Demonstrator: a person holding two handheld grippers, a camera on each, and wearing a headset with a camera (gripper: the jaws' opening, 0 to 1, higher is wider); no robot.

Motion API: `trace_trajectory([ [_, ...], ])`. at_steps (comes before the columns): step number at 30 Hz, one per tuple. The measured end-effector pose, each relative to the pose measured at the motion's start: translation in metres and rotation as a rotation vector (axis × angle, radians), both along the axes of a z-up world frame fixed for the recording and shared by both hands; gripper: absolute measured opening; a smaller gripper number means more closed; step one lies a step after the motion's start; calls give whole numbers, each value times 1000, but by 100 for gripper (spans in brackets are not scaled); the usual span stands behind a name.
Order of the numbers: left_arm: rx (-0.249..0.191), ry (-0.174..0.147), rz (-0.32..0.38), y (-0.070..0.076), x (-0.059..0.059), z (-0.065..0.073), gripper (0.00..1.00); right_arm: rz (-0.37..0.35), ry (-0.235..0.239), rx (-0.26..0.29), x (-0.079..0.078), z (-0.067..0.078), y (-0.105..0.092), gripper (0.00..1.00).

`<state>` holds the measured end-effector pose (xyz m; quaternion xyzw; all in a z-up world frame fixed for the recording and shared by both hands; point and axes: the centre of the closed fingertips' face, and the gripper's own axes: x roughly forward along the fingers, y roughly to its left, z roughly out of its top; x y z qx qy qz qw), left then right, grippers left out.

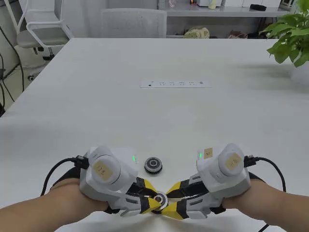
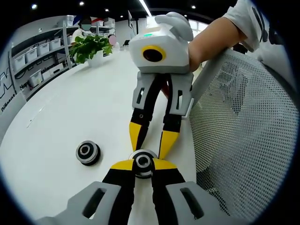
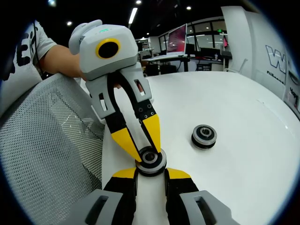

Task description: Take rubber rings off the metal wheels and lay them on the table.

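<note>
A small metal wheel with a black rubber ring (image 1: 160, 199) is held just above the white table's (image 1: 145, 116) front edge, between both grippers. My left gripper (image 1: 150, 203) comes in from the left and is shut on the wheel (image 2: 143, 162). From the right, my right gripper (image 1: 170, 204) closes its yellow tips on the same wheel (image 3: 151, 161). In the left gripper view the right gripper (image 2: 151, 146) reaches down from above. In the right gripper view the left gripper (image 3: 143, 146) does likewise. A second wheel (image 1: 153, 165) with its ring on lies flat a little farther in.
A white power strip (image 1: 175, 84) lies at mid table. A green plant (image 1: 292, 41) stands at the far right corner. A mesh chair back (image 2: 243, 122) is close behind the table's front edge. Another chair (image 1: 133, 22) stands at the far side.
</note>
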<state>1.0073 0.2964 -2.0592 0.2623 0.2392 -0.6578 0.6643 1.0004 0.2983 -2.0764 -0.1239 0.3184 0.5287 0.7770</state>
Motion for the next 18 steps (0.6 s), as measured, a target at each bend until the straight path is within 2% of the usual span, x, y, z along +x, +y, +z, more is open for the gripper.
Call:
trace_trajectory([
  [16, 1, -4, 5, 0, 0, 0, 8, 12, -7, -39, 0, -1, -6, 6],
  [18, 1, -5, 5, 0, 0, 0, 8, -2, 15, -30, -1, -2, -7, 4],
])
